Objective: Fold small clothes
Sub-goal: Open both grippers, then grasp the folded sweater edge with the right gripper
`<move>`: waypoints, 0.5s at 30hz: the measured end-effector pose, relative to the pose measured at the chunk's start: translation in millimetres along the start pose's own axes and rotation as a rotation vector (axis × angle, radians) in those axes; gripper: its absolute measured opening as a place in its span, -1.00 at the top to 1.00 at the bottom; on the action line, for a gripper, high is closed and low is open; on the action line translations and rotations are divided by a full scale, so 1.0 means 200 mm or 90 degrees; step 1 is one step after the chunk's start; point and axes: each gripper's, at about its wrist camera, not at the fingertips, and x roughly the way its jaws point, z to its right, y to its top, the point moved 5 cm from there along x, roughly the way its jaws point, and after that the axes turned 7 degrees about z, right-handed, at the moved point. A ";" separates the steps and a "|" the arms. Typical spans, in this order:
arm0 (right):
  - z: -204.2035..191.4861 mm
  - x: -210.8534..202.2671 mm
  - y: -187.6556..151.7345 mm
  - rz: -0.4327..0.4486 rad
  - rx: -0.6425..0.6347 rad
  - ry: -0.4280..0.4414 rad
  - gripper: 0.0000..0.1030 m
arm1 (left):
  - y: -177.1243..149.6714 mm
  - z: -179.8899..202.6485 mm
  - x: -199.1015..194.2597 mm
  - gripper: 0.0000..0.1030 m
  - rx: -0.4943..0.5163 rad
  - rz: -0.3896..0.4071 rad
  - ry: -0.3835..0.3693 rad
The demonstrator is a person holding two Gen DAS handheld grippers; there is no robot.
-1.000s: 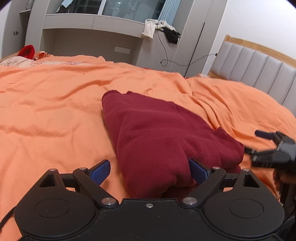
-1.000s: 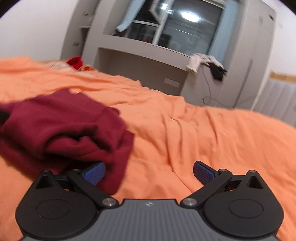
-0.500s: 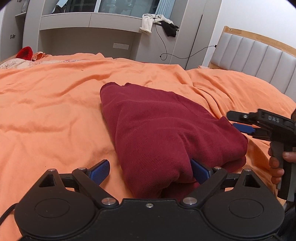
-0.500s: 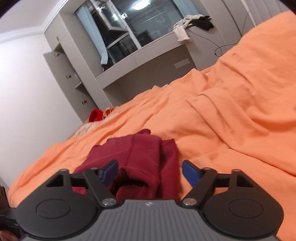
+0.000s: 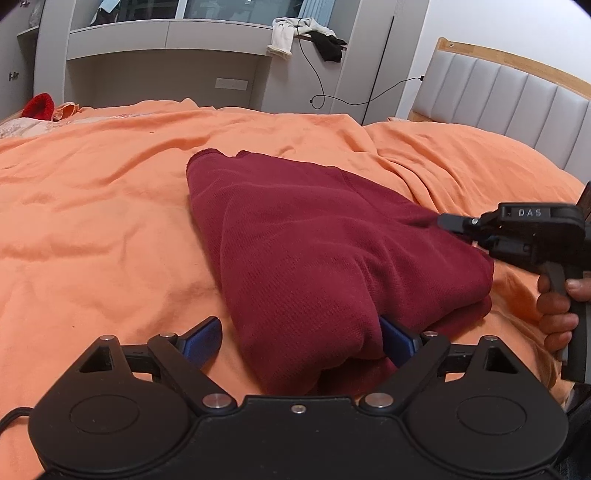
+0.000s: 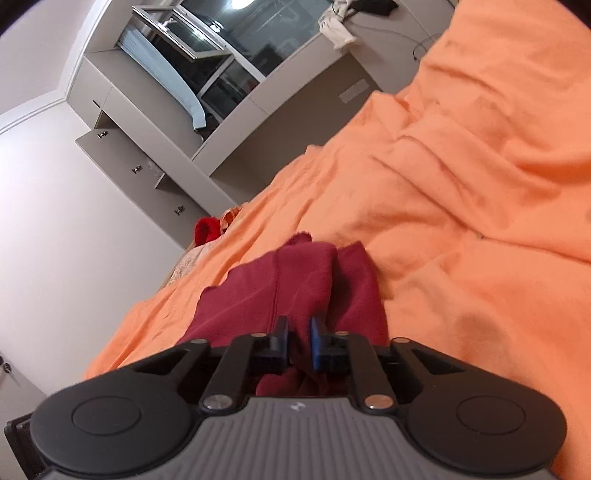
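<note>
A dark red knit garment [image 5: 314, 251] lies folded on the orange bedspread [image 5: 92, 206]. My left gripper [image 5: 301, 338] is open, its fingers either side of the garment's near end, the right finger tucked under the cloth. My right gripper [image 6: 298, 338] is shut on the garment's [image 6: 295, 280] right edge. It also shows in the left wrist view [image 5: 454, 223], held by a hand at the right, tilted on its side.
A grey padded headboard [image 5: 509, 110] stands at the right. A grey wall unit [image 5: 166, 62] with draped clothes [image 5: 303, 35] stands behind the bed. A red item [image 5: 37, 106] lies at the far left edge of the bed.
My right gripper swung in from the right, tilted, and closed on the garment's right edge. My left gripper stayed open at the near end.
</note>
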 end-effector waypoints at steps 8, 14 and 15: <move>0.01 -0.10 0.07 0.033 -0.047 -0.038 0.93 | 0.00 0.05 0.02 -0.63 0.024 -0.006 -0.023; 0.09 -0.04 -0.01 -0.015 -0.026 -0.069 0.92 | -0.01 0.05 0.02 -0.63 0.023 -0.006 -0.023; 0.09 -0.05 -0.02 -0.014 -0.026 -0.067 0.91 | -0.01 0.05 0.02 -0.63 0.024 -0.006 -0.023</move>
